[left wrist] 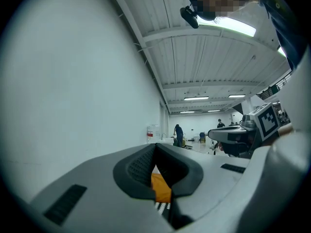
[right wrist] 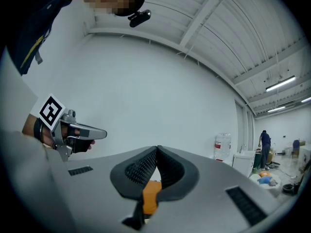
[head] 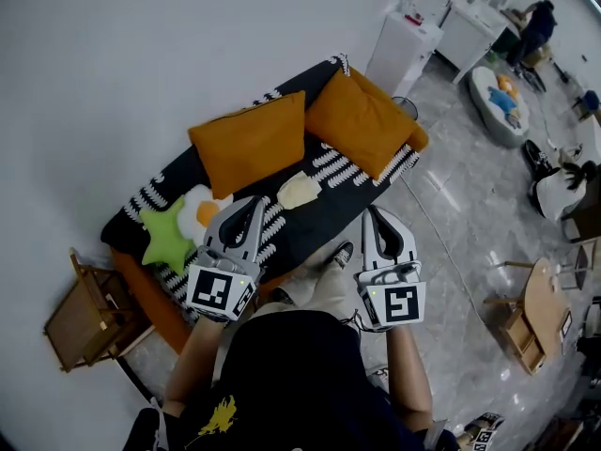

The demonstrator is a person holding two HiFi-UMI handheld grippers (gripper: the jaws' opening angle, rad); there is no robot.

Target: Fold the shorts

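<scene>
Head view: the long sofa [head: 324, 216] with the black-and-white patterned cover is biggest, with two square orange cushions [head: 249, 141] at its back. On its seat, before them, lies a small pale cream cloth [head: 298, 192], probably the shorts. It is compact: folded already or awaiting folding, I cannot tell. My left gripper [head: 255, 203] and right gripper [head: 371, 212] hover at the sofa's front, jaws pressed together, holding nothing.
</scene>
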